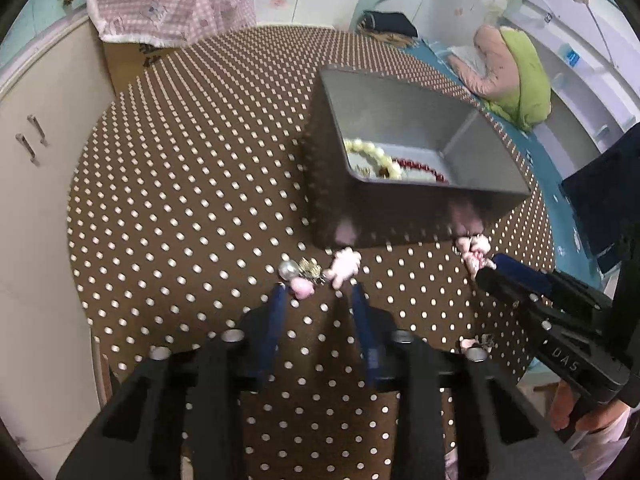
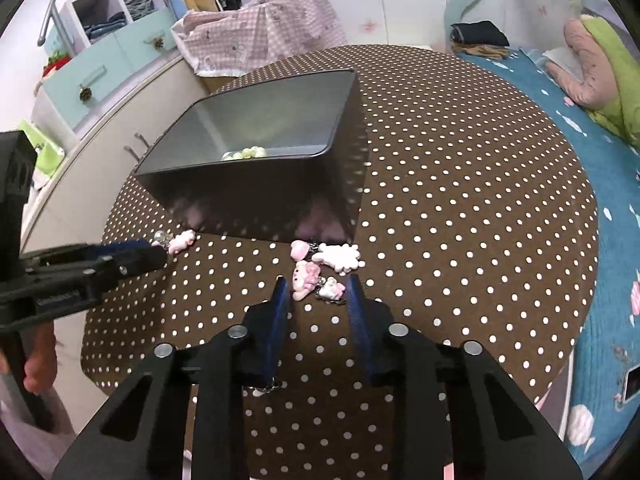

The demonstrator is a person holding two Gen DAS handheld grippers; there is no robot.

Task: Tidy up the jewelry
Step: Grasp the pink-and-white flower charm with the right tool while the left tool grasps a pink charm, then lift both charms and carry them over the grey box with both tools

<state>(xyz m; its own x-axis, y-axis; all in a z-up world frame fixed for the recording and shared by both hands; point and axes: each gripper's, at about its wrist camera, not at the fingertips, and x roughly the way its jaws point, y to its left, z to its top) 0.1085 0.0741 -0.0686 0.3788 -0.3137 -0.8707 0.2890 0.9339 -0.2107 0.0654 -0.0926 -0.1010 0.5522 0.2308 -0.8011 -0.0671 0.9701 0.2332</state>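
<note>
Charms are lying on the dotted worktop just in front of the grey box. We are keeping both pairs of fingers spread: left gripper straddling the pearl charm, right gripper around the pink charm cluster; pinch low, lift cleanly over the box rim.

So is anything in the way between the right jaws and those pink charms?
Nothing visible. The right gripper has its jaws open right at the pink charms on the dotted table, bare cloth between. The metal tin stands just behind them, so they must go over its wall.
</note>
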